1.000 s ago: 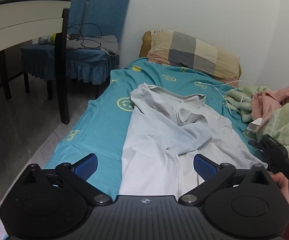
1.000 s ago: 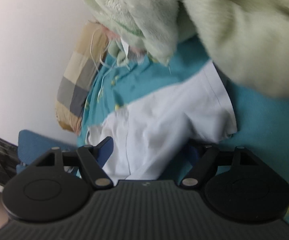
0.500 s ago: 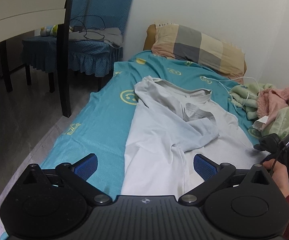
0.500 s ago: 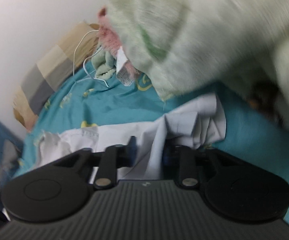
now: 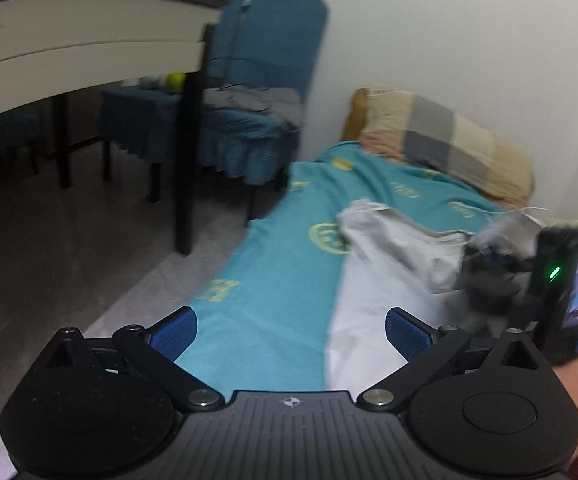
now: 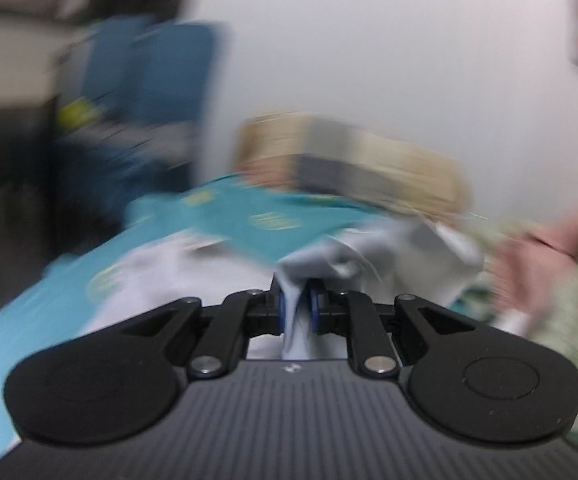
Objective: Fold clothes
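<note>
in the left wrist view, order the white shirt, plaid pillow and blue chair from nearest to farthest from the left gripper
From the left gripper:
1. white shirt, just ahead, to the right on the teal sheet.
2. blue chair, left of the bed's head; near the pillow's range, so this rank is tentative.
3. plaid pillow, at the far wall.

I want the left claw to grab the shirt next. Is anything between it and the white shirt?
Nothing visible. The left claw is open above the white shirt edge and teal sheet. The right claw, farther right, already pinches the shirt.

Left gripper [image 5: 291,330] fingers wide apart; right gripper [image 6: 299,314] pinched tight (cloth between).
</note>
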`<state>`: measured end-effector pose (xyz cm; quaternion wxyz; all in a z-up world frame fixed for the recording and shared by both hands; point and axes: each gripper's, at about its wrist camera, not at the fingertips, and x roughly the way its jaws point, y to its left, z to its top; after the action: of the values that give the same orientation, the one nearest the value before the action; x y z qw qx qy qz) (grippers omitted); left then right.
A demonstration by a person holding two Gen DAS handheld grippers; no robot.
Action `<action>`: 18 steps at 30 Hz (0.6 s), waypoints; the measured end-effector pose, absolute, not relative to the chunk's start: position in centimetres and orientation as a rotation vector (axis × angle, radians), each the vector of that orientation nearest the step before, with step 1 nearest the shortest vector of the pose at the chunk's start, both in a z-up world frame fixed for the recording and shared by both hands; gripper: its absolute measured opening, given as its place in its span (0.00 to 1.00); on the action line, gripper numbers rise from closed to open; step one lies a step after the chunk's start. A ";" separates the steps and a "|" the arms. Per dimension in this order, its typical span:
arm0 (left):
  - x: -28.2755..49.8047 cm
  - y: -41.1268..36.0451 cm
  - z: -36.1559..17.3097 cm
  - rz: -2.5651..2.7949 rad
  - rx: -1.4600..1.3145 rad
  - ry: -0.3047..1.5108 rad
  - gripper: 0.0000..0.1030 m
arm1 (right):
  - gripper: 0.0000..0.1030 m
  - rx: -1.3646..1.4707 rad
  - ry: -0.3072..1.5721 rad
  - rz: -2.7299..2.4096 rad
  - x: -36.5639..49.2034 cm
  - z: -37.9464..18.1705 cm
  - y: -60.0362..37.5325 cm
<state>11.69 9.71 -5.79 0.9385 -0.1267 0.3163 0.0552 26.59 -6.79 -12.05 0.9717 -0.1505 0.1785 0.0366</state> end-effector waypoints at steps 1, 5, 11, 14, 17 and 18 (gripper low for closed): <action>11.6 10.3 -5.9 0.120 -0.282 0.656 0.98 | 0.14 -0.303 0.408 0.115 26.8 -12.6 -6.0; 11.6 11.1 -6.0 0.106 -0.315 0.660 0.98 | 0.40 -0.230 0.603 0.246 26.9 -14.4 -4.7; 11.5 9.1 -5.9 0.052 -0.225 0.638 0.98 | 0.63 -0.021 0.622 0.262 21.6 -11.0 -9.6; 11.3 8.0 -6.0 0.028 -0.204 0.640 0.98 | 0.63 0.083 0.626 0.217 17.1 -8.7 -13.4; 10.7 7.0 -6.0 -0.001 -0.183 0.634 0.98 | 0.63 0.187 0.629 0.173 12.6 -6.4 -17.1; 10.3 6.6 -5.9 -0.014 -0.173 0.630 0.98 | 0.63 0.221 0.630 0.157 11.1 -5.7 -18.3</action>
<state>10.33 6.58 -5.93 0.9470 -0.0850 0.3096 -0.0071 11.11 -18.34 -5.65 0.9418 0.1086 0.3087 0.0772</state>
